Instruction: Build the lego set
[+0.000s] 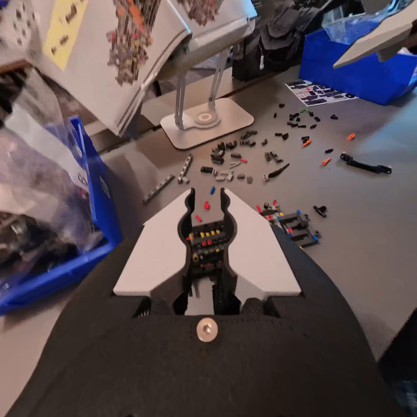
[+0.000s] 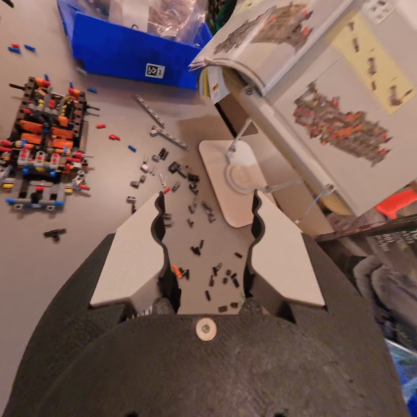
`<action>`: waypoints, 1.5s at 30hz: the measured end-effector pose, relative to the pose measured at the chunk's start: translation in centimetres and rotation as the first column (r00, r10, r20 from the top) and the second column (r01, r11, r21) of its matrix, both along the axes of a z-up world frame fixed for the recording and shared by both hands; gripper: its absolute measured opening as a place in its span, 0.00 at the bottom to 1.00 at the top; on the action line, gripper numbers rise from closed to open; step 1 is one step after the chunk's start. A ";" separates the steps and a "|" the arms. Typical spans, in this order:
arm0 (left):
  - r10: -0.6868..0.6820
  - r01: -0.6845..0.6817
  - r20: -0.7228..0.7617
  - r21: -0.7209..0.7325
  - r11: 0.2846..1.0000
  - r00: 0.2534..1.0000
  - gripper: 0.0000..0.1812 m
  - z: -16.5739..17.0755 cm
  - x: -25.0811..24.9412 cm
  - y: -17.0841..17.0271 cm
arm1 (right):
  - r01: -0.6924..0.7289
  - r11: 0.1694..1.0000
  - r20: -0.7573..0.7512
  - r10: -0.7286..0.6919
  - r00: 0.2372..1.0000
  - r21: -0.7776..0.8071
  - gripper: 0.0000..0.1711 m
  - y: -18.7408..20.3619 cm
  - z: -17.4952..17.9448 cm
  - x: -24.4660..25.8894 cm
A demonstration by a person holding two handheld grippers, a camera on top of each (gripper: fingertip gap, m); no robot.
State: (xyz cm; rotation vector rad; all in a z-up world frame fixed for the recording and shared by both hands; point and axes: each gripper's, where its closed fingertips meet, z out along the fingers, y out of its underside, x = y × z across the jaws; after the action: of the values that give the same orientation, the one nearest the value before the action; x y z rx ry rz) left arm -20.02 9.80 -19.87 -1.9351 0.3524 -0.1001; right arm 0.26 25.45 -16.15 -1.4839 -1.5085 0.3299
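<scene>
The large lego assembly (image 2: 42,144), black and grey with orange, red, yellow and blue parts, lies on the table at the left of the right wrist view. In the left wrist view it shows through the gap between my fingers (image 1: 207,243) and beside the right finger (image 1: 295,228). My left gripper (image 1: 208,190) hovers over it with the jaws a narrow gap apart, touching nothing that I can see. My right gripper (image 2: 208,193) is wide open and empty above scattered small black pieces (image 2: 225,275). Loose pieces (image 1: 237,158) cover the middle of the table.
An open instruction booklet (image 2: 316,79) rests on a white stand (image 1: 207,121). Blue bins with bagged parts stand at the left (image 1: 97,180) and far right (image 1: 352,72). A sticker sheet (image 1: 316,92) lies near the far bin. Long grey beams (image 2: 151,112) lie nearby. The tips of one gripper are about 25 centimeters away from the tips of the other.
</scene>
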 end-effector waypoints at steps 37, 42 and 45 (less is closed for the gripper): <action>-0.040 0.040 -0.159 -0.006 0.999 0.987 0.21 -3.5 -0.6 2.9 | -0.044 0.999 0.043 0.044 0.998 0.011 0.41 -1.2 -2.7 -2.4; -0.049 0.048 -0.164 -0.011 0.999 0.985 0.17 -3.6 -0.6 2.8 | -0.052 0.998 0.008 0.052 0.999 -0.032 0.37 -1.7 -3.0 -2.2; -0.062 0.061 -0.170 -0.013 0.998 0.984 0.13 -3.7 -0.3 2.8 | -0.061 0.996 -0.016 0.060 0.998 -0.067 0.34 -2.1 -3.2 -2.1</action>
State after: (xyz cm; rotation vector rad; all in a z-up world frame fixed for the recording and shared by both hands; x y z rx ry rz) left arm -20.30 12.61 -23.61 -1.9463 0.5261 0.0238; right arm -1.85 23.36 -19.34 -1.4870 -1.5471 0.4299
